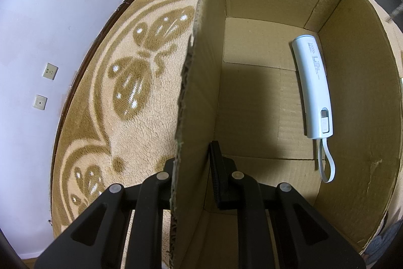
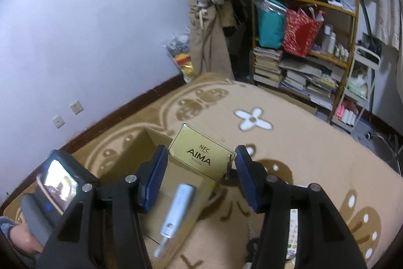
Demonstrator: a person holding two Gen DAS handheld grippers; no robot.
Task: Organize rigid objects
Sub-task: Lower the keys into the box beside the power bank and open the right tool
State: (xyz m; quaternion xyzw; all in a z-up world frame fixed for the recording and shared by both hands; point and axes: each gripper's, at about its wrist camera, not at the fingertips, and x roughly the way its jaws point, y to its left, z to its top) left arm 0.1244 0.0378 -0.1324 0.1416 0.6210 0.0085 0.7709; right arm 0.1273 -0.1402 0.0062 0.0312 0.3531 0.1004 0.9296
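Note:
An open cardboard box [image 1: 352, 92] stands on a patterned beige carpet [image 1: 126, 117]. A white power bank [image 1: 313, 87] with a short cable lies inside it against the right wall. My left gripper [image 1: 192, 158] is shut on the box's left wall [image 1: 199, 92], one finger outside and one inside. In the right wrist view my right gripper [image 2: 201, 153] is shut on a gold case [image 2: 199, 155] printed "NFC AIMA", which it holds up in the air above the box [image 2: 151, 138] and the power bank [image 2: 176, 208].
A person's hand [image 2: 22, 236] holds the left gripper device [image 2: 60, 180] at the box's left. A white remote-like object [image 2: 292, 231] lies on the carpet by my right finger. A crowded wooden shelf [image 2: 314, 54], hanging clothes and a snack bag [image 2: 183, 59] line the far wall.

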